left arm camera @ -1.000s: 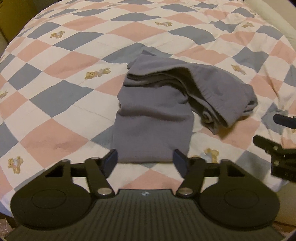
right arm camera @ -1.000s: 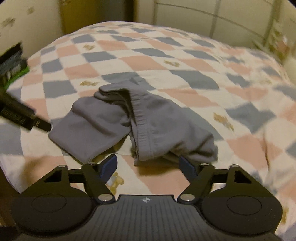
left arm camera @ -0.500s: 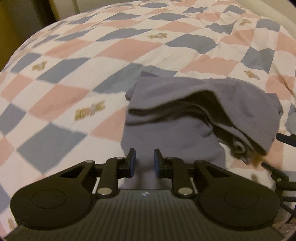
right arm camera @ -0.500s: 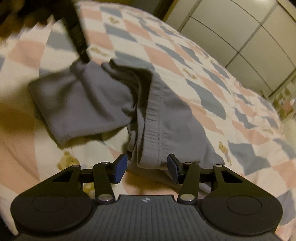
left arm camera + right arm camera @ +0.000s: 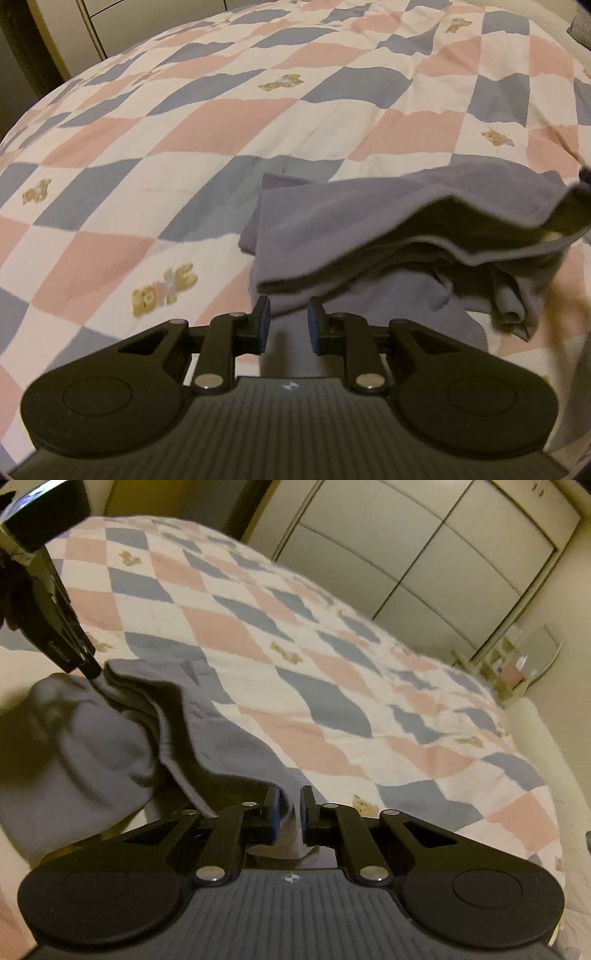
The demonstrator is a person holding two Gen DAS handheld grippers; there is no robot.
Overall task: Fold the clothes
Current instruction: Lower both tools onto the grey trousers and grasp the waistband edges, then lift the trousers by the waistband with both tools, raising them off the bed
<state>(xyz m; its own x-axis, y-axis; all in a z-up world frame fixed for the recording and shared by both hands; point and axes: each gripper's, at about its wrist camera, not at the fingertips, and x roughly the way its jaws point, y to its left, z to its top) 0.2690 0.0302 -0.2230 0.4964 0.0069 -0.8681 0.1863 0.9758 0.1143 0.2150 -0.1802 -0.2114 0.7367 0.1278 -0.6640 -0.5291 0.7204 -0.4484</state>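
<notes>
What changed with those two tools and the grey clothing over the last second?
Both tools moved in and narrowed. The right tool pinched the grey garment at its near edge; the left tool came close over the cloth, its tip digging into the far end, though a gap remains. The top layer lifted. The checkered quilt stayed put.

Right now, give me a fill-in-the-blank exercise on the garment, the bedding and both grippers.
1. The garment being folded is ____ in colour.
2. The right gripper has its jaws shut on the garment's ____.
3. The checked quilt is printed with small teddy ____.
4. The left gripper has cloth between its ____.

Missing words: grey; edge; bears; jaws
</notes>
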